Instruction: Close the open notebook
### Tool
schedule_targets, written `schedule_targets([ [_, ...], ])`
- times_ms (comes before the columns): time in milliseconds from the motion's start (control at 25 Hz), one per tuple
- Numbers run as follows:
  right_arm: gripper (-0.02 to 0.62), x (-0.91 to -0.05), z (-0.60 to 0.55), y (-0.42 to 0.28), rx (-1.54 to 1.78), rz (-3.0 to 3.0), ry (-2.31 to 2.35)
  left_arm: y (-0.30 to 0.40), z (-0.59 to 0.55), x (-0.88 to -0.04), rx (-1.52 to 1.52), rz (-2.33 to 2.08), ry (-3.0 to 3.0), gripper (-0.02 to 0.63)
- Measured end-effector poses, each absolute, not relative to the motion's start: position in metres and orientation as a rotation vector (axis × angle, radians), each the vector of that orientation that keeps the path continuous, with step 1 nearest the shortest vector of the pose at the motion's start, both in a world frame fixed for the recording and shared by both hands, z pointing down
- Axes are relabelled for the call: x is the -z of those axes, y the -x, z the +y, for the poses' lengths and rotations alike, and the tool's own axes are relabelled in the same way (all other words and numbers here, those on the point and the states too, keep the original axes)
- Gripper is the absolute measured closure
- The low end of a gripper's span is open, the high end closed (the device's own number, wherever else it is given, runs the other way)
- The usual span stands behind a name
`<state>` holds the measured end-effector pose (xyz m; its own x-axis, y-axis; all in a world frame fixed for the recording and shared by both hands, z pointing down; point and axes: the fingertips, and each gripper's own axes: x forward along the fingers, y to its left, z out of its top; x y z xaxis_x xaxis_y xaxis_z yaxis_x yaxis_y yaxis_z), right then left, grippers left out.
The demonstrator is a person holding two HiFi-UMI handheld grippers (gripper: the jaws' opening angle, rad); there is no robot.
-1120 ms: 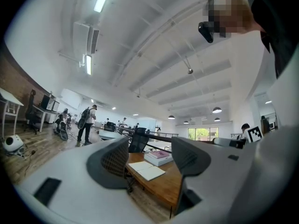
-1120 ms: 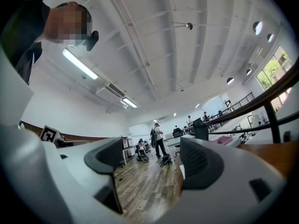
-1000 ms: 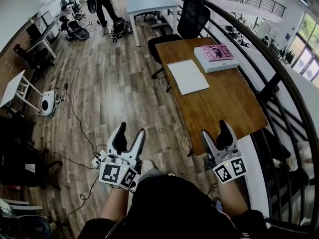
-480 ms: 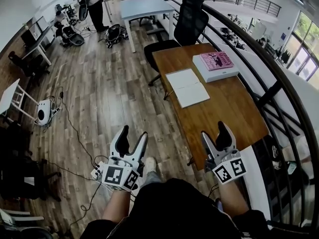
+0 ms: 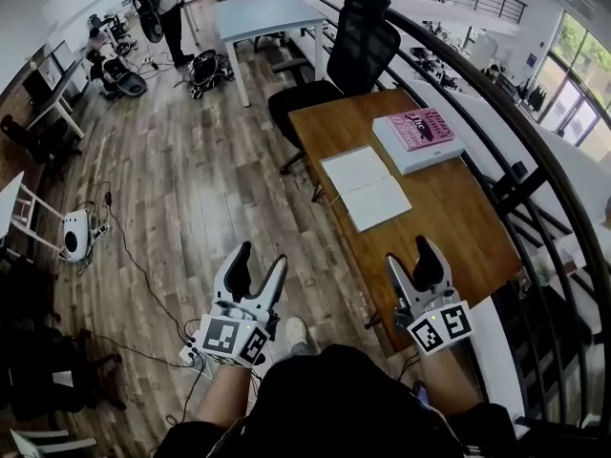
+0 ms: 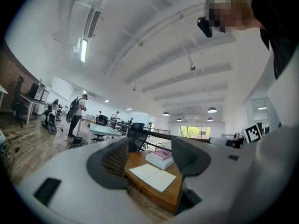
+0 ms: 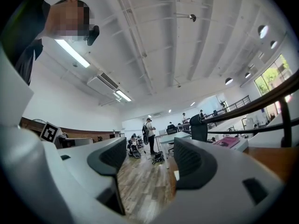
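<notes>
We see an open office: wood-plank floor (image 5: 191,189), a brown desk (image 5: 458,227) beside a black railing (image 7: 231,112), a black office chair (image 5: 368,36), a pale table (image 5: 267,12), and bright windows (image 5: 578,51).

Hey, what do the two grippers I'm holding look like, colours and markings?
Both the left gripper and right gripper are pale grey, with two curved fingers lined with dark ribbed pads. Each carries a cube with black-and-white square markers. You wear a black top.
</notes>
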<state>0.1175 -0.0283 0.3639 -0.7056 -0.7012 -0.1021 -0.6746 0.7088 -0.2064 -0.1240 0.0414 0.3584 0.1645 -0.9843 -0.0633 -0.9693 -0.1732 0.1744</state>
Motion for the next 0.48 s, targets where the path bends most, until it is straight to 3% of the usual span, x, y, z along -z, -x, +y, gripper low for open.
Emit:
schedule_targets([
  [480,0.295,-0.359,-0.084,-0.059,0.217,2.728,1.222,0.183,-0.029,-0.362,0.242,-1.813,-2.397,0.318],
])
